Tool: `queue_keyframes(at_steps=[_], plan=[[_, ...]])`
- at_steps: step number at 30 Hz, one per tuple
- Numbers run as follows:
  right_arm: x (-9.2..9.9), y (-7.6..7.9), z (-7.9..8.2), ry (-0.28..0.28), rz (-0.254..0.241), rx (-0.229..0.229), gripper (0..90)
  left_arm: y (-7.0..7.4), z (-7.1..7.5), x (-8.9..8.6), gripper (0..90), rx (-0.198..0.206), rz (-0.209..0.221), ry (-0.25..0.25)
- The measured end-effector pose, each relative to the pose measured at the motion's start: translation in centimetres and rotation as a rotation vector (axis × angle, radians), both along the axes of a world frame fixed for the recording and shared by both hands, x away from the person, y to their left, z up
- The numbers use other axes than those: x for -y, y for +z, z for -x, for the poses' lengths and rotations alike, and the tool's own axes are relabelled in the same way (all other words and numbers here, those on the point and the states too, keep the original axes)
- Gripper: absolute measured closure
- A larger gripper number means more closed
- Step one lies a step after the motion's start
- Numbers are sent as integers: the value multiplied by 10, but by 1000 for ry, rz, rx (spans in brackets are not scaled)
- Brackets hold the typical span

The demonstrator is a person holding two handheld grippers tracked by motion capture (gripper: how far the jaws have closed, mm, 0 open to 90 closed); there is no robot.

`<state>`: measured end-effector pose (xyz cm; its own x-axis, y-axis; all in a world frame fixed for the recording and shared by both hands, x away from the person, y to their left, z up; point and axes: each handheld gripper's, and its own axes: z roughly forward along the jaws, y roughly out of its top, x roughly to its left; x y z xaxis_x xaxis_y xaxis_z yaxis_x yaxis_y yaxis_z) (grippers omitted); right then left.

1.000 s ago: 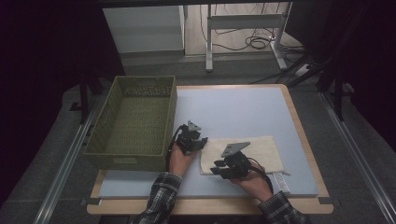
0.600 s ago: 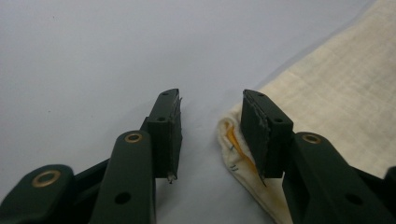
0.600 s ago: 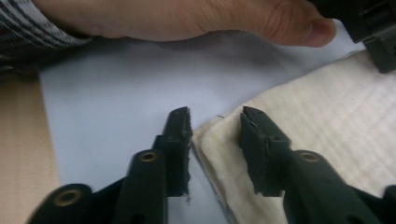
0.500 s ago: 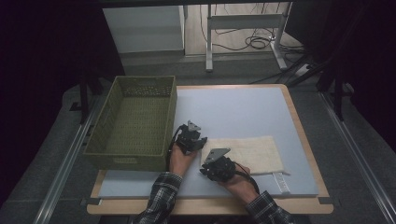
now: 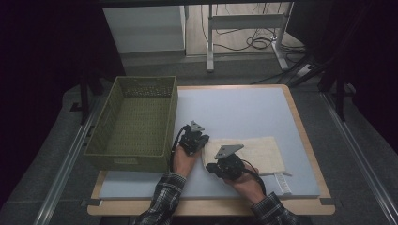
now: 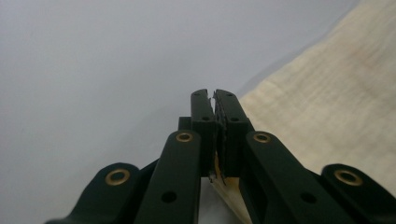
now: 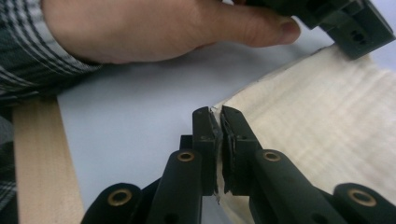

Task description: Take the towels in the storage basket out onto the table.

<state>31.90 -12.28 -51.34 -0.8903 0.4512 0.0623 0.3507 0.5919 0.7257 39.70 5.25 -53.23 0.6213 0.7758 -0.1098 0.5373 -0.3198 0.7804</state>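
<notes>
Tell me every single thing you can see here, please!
cloth: one, cream, flat on the table's right half, a white tag at its near right corner
basket: one, olive green, woven, on the table's left side
table: one, pale blue-grey top with a wooden edge
desk frame: one, white metal, on the floor behind the table, dark cables beneath
left gripper: one, black, shut on the cloth's left edge
right gripper: one, black, shut on the cloth's near left corner
sleeves: two, plaid, at the bottom edge of the high view
</notes>
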Motion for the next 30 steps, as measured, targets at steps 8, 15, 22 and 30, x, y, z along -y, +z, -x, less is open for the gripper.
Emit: queue_keyframes(at_steps=[8,15,22,30], plan=[[34,15,6,-58,-40,33,848,26,-2,25,875,107,-3,-88],[71,21,9,-127,-61,47,849,34,-8,57,873,158,-26,-179],[108,25,16,-205,-72,60,848,33,-14,92,870,163,-39,-252],[144,28,22,-280,-59,75,848,37,-21,124,868,153,-6,-304]])
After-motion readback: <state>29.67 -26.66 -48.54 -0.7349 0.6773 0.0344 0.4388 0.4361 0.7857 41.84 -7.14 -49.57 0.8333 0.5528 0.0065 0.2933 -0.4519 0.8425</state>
